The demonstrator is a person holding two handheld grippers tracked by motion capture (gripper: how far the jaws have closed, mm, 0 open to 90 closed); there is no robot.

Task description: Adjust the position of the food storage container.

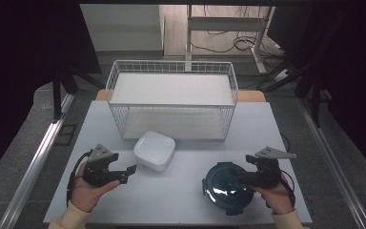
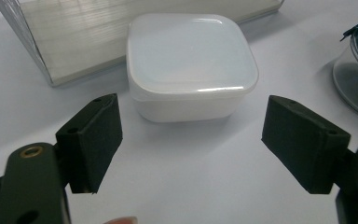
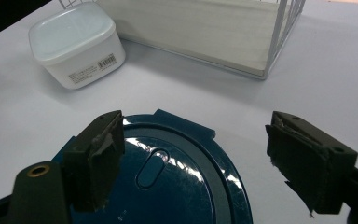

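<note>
White tub (image 3: 74, 44) has a barcode label, text unreadable, seen in right gripper view. Left gripper (image 2: 191, 144) jaws wide, tub just ahead. Right gripper (image 3: 193, 158) jaws wide over blue lid (image 3: 168, 182). Rack (image 1: 171, 98) beyond.

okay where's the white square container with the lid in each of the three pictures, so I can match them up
High view: the white container sits at table centre, just in front of the wire rack.
Left gripper view: upper centre, straight ahead between the open left tongs.
Right gripper view: top left corner, barcode label facing the camera, beyond the open right tongs.
Shared landmark: the wire rack's white bottom shelf, right behind the container in all three.
</note>
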